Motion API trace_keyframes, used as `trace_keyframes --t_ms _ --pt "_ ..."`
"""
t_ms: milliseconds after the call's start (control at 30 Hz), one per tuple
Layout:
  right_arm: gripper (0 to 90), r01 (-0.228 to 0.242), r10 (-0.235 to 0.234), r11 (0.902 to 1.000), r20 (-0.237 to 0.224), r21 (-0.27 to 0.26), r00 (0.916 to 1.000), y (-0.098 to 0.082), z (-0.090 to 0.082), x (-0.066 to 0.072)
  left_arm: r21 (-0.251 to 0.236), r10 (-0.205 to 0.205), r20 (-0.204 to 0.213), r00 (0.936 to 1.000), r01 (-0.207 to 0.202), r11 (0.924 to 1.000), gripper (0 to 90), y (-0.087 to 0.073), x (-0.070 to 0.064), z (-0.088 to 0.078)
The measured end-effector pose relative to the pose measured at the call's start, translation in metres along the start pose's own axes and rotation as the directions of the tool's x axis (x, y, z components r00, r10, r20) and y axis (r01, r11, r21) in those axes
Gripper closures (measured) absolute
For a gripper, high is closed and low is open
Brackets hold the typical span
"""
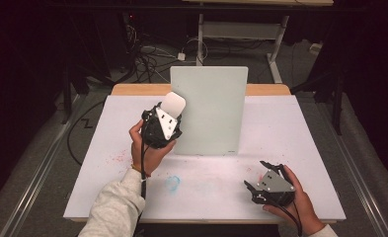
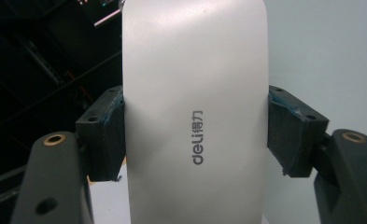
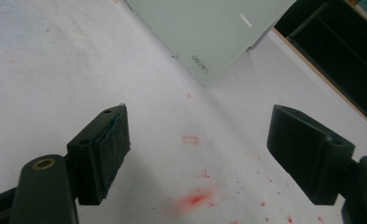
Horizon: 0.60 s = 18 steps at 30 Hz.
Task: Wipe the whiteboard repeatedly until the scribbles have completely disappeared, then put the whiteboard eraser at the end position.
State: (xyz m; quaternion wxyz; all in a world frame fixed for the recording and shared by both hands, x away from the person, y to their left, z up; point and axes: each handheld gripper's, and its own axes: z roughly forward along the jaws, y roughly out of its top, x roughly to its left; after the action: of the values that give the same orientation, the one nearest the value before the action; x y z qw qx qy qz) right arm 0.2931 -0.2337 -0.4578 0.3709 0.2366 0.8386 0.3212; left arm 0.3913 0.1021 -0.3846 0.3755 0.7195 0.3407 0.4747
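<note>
White and smooth, the eraser (image 2: 195, 112) is clamped between the jaws of the left gripper (image 1: 168, 116), raised above the table (image 1: 107, 148) at the left edge of the pale green board (image 1: 211, 113). The right gripper (image 1: 261, 176) is held low near the table's front right, jaws spread with nothing between them. Red smears (image 3: 193, 199) and a blue mark (image 1: 173, 182) are seen on the table.
</note>
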Motion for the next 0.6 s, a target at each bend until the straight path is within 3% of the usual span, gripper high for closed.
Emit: trace_keyframes --t_ms 233,367,600 --pt "21.7 -0.002 0.002 1.0 0.003 -0.006 1.0 0.0 -0.001 -0.001 -0.012 0.033 0.006 0.9994 -0.033 0.9994 28.8 0.0 -0.006 -0.007" --pt "21.6 0.005 -0.005 0.9999 0.007 -0.009 1.0 0.0 -0.002 -0.002 -0.012 0.05 0.034 0.9982 -0.049 0.9987 28.8 0.0 -0.009 -0.011" --pt "21.5 -0.022 0.022 0.9995 0.02 -0.022 0.9996 0.001 -0.003 -0.005 -0.012 0.069 0.103 0.9923 -0.068 0.9976 28.8 0.0 -0.015 -0.016"
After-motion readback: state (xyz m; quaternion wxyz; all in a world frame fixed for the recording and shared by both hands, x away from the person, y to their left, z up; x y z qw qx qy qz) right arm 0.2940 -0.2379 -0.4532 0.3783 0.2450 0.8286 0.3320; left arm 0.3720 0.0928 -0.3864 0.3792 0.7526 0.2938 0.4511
